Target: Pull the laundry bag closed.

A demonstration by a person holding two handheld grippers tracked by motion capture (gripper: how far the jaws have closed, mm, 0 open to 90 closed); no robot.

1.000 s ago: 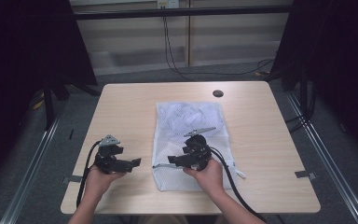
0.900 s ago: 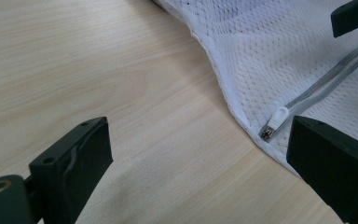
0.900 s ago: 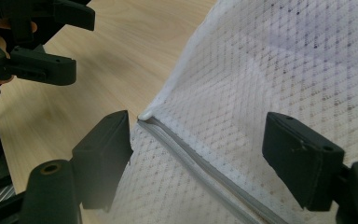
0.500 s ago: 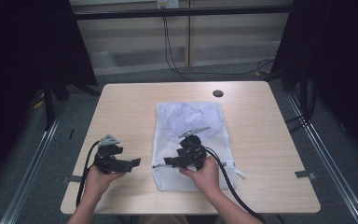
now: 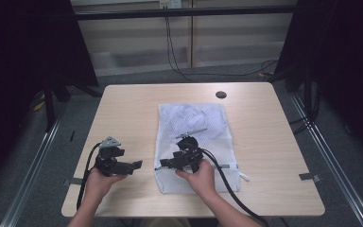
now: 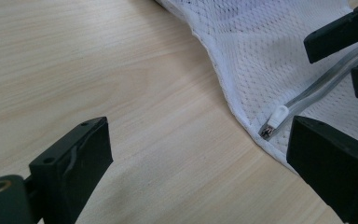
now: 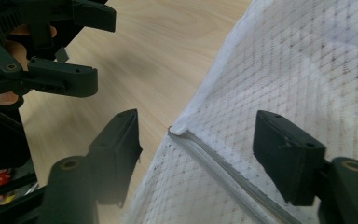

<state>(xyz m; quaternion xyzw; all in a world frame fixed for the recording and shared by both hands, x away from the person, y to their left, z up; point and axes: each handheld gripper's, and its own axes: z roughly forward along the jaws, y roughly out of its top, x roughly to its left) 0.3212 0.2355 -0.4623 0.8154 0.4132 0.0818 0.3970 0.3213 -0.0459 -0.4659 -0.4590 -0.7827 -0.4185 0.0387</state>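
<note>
A white mesh laundry bag (image 5: 194, 142) lies flat mid-desk (image 5: 274, 142), its zipper pull (image 6: 276, 117) at the bag's 9 o'clock edge. The right tongs (image 5: 170, 163) hover released over the zipper track (image 7: 223, 175); the left tongs (image 5: 133, 165), also released, wait at 9 o'clock of the bag. Likely step: unzipping. Pin the mesh beside the pull with one, pinch the pull squarely with the other, and draw along the track.
</note>
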